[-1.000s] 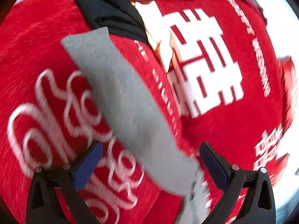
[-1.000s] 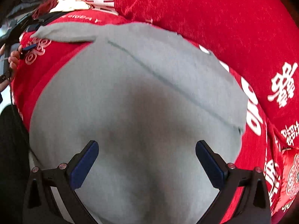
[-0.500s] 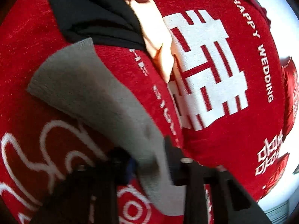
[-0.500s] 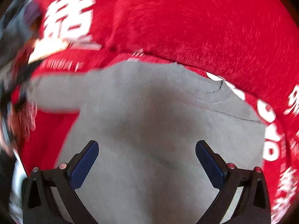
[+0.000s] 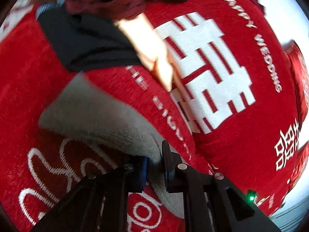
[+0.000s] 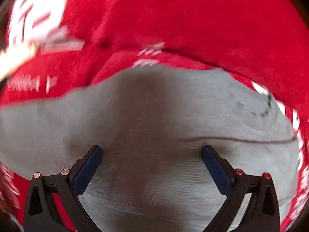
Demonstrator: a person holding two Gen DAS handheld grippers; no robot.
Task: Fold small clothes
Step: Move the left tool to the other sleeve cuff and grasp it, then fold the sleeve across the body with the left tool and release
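Grey garment, soft and limp, is pinched at its sleeve between the left gripper fingers, which have just been closing; right gripper fingers spread apart above its body.

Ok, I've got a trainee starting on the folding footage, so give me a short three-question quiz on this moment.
1. True or false: the left gripper is shut on the grey garment.
2. The right gripper is: A) open above grey cloth, B) shut on the black garment, C) holding a hanger.
3. What English words are printed on the red cover?

Key: 1 true; its jaws have just been closing, with the cloth between them. 2 A. 3 HAPPY WEDDING.
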